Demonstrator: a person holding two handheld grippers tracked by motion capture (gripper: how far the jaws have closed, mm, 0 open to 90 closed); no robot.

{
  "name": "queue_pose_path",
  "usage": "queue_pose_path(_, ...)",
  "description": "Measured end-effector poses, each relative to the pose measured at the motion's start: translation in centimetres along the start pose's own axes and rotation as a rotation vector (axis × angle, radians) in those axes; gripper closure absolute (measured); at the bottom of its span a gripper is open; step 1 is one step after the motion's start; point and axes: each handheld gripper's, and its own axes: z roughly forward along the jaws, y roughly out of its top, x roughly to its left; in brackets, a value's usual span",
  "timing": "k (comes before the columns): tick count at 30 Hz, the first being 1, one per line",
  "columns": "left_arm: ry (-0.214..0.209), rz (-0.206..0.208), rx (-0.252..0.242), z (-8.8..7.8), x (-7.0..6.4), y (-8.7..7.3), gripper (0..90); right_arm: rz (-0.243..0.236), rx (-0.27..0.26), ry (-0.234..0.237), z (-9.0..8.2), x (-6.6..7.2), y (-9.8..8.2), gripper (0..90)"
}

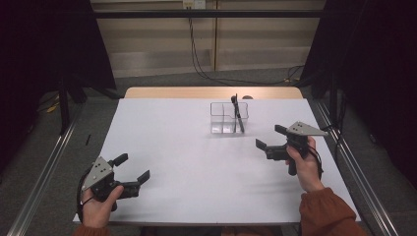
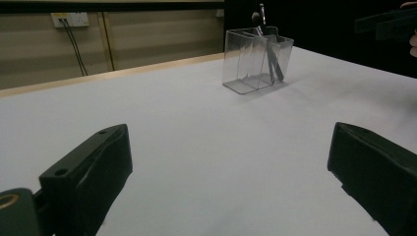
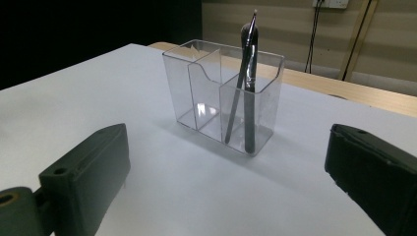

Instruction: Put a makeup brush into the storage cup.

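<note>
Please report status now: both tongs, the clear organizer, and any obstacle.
Left tongs open, empty, near table edge. Right tongs open, empty, facing clear organizer. Two dark utensils stand in one end compartment. Nothing between.

From my remote seat this reads as a lab recording bay, not a home or office. A plain white rectangular tabletop (image 1: 196, 167) laid over a light wooden table (image 1: 211, 92) stands inside a dark metal frame (image 1: 206, 14), with black curtains (image 1: 44, 44) hanging at both sides. Grey carpet (image 1: 162, 78) covers the floor, black cables (image 1: 196, 54) trail down the beige panelled back wall (image 1: 157, 34) from a white wall socket (image 2: 69, 19), and silvery metal rails (image 1: 42, 182) run along the floor beside the table.
</note>
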Motion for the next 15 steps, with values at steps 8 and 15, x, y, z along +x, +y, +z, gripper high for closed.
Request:
queue_pose_path(8,-0.001,0.001,0.001,-0.1,0.0,0.0,3.1,-0.002,-0.005,0.016,-1.4,0.6,-0.6,2.7)
queue_pose_path(15,0.006,-0.012,0.002,0.0,0.0,0.0,3.8,0.003,0.008,0.012,-2.4,0.6,-1.8,2.8)
